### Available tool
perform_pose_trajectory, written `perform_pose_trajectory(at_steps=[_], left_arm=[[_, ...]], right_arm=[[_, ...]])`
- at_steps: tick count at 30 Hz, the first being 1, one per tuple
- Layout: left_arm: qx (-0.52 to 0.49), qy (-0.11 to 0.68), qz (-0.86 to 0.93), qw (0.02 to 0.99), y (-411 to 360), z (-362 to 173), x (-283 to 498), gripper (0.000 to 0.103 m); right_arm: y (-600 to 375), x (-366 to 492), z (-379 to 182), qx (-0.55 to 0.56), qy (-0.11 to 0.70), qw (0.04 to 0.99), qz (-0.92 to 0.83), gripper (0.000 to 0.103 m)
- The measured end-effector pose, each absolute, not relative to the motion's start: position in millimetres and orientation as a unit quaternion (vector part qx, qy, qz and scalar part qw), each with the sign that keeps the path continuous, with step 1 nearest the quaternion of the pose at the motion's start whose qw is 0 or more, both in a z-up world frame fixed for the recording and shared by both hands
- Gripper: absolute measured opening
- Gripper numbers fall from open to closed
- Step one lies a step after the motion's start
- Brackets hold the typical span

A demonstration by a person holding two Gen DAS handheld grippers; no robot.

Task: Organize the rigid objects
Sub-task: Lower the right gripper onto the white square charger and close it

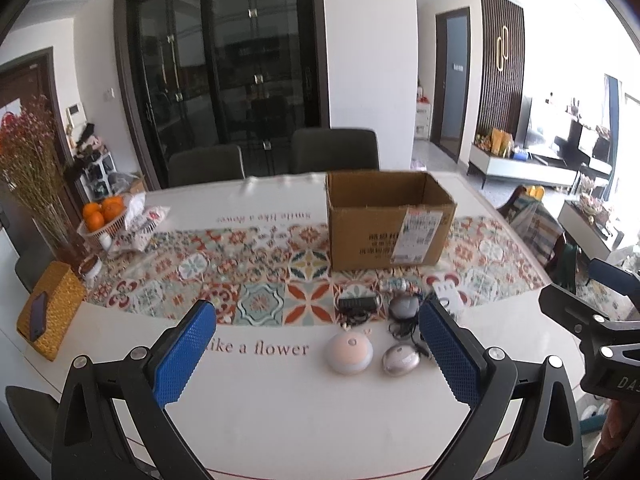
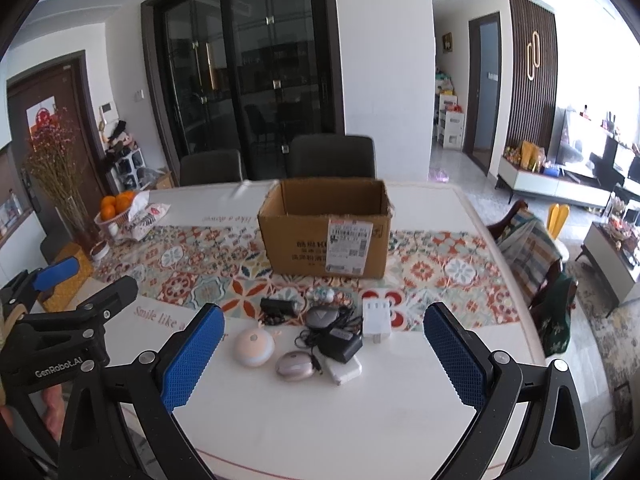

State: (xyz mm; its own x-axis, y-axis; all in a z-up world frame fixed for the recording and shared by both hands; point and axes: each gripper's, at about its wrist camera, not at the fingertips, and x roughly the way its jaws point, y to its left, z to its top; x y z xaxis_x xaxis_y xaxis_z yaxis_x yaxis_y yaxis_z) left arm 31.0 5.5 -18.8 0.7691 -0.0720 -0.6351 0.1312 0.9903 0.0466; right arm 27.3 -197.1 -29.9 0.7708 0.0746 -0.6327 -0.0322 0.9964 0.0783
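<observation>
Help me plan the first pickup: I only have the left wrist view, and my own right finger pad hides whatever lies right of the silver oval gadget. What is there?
Observer: A black power adapter lies just behind and to the right of the silver oval gadget.
Operator: Anything under it?
Observer: A flat white brick shows at its near edge; the adapter seems to rest partly on it.
Operator: And the white thing I half see farther back?
Observer: A white plug-in charger, lying flat with its prongs pointing toward the grippers.
</observation>
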Motion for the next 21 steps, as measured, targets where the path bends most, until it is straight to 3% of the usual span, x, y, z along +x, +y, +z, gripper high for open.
perform_pose_trajectory(at_steps=[14, 21], left_arm=[[0.036, 0.422, -0.046, 0.905, -8.7, -86.5, 51.1, 0.103], [0.024, 0.453, -0.019, 0.891, -28.7, -117.8, 53.5, 0.103]], right_arm=[[-203.5, 60.4, -101.7, 0.03, 0.435, 0.899, 0.051, 0.1], [-215.1, 86.2, -137.0, 0.008, 0.476, 0.874, 0.097, 0.092]])
